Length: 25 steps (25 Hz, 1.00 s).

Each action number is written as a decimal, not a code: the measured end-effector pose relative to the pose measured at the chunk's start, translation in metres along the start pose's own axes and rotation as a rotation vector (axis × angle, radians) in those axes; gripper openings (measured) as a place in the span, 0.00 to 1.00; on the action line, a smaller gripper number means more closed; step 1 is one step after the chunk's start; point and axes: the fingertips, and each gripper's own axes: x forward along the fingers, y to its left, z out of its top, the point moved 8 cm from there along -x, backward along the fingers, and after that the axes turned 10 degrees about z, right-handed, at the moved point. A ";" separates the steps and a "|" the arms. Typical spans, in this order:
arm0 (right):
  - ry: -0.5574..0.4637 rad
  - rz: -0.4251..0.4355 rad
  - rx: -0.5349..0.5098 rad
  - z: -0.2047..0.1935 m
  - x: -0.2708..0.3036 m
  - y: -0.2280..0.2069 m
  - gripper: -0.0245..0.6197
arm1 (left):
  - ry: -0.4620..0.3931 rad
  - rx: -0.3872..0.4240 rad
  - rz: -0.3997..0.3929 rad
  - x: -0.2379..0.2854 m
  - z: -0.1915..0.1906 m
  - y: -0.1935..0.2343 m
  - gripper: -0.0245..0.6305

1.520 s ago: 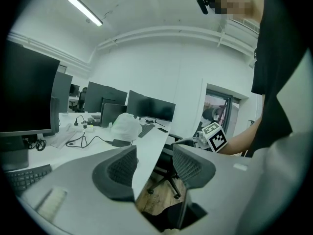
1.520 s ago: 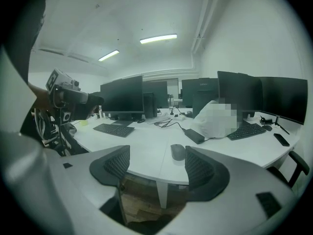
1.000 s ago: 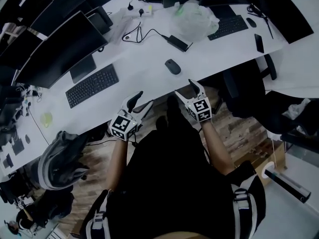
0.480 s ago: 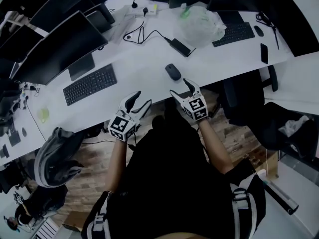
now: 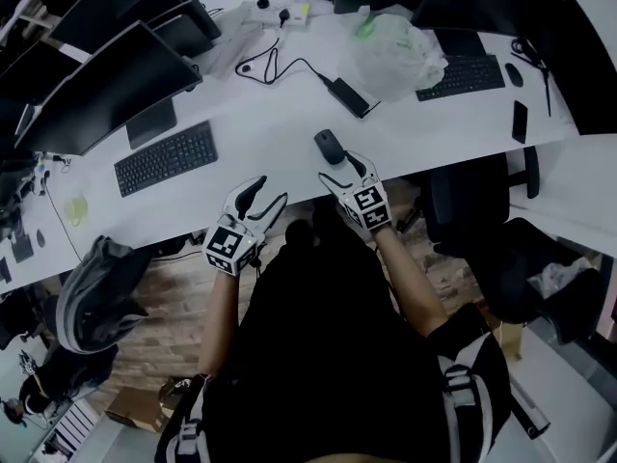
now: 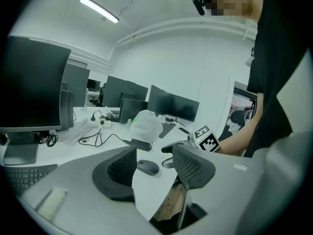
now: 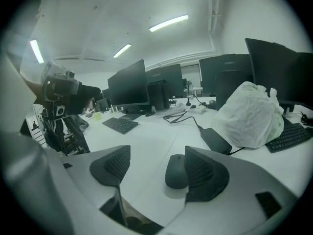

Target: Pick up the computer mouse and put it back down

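One mouse (image 7: 175, 172) just ahead, right tool (image 7: 155, 164) jaws apart

The white bench (image 5: 270, 133) is carrying a dark computer mouse (image 5: 329, 146) near its front edge, a black keyboard (image 5: 165, 158) lying before a monitor (image 5: 96, 95), a power brick (image 5: 349, 96) trailing its cable, and a white plastic bag (image 5: 395, 54) sitting beside a second keyboard (image 5: 460, 75)
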 end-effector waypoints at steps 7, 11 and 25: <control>0.045 0.053 0.006 -0.015 0.028 -0.024 0.58 | 0.036 -0.023 0.086 0.003 -0.003 -0.005 0.37; 0.091 0.082 0.002 -0.027 0.044 -0.039 0.59 | 0.037 -0.040 0.130 0.005 -0.002 -0.004 0.37; 0.155 -0.004 0.044 -0.048 0.077 -0.056 0.61 | 0.020 -0.048 0.115 0.014 0.002 0.027 0.37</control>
